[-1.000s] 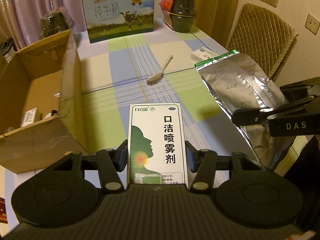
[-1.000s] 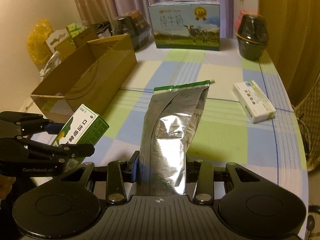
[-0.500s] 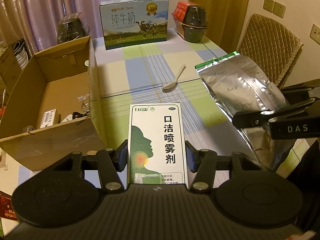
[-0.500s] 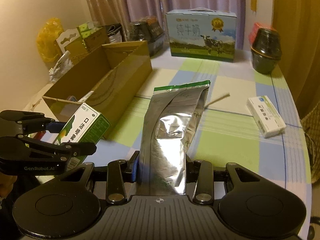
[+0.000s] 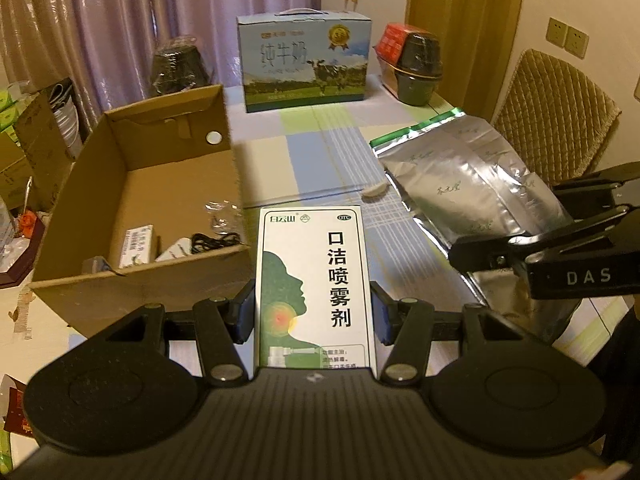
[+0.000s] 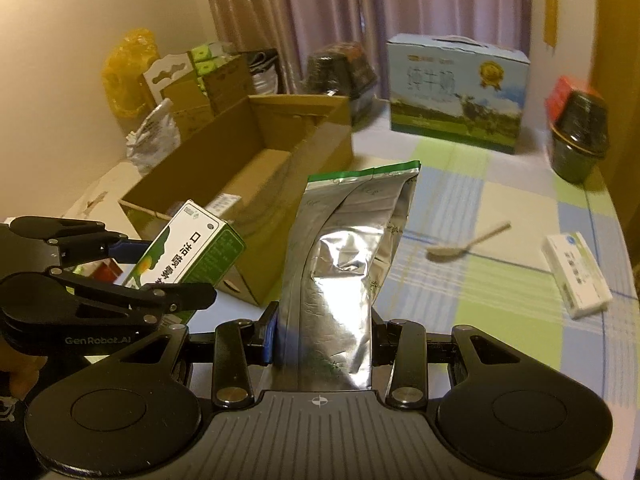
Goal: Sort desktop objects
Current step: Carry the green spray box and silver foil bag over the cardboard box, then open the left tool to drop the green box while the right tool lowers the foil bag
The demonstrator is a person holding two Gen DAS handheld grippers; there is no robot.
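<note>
My left gripper (image 5: 312,314) is shut on a white and green spray box (image 5: 316,280), held up above the checked tablecloth just right of an open cardboard box (image 5: 168,140). In the right wrist view my right gripper (image 6: 324,332) is shut on a silver foil pouch (image 6: 344,248) with a green top edge, and the pouch stands up above the table. The two grippers are side by side. The left gripper (image 6: 160,272) and its spray box (image 6: 188,252) hang at the near corner of the cardboard box (image 6: 256,160). A small carton and cables lie inside.
A blue milk carton (image 5: 304,68) and a dark pot (image 5: 420,68) stand at the table's far end. A spoon (image 6: 464,244) and a white medicine box (image 6: 576,276) lie on the cloth to the right. A padded chair (image 5: 556,112) stands beside the table. Clutter fills the floor left of the cardboard box.
Both grippers have lifted and swung left with their loads. The cardboard box now shows far more of its inside, and the spoon and the medicine box have slid to the right.
</note>
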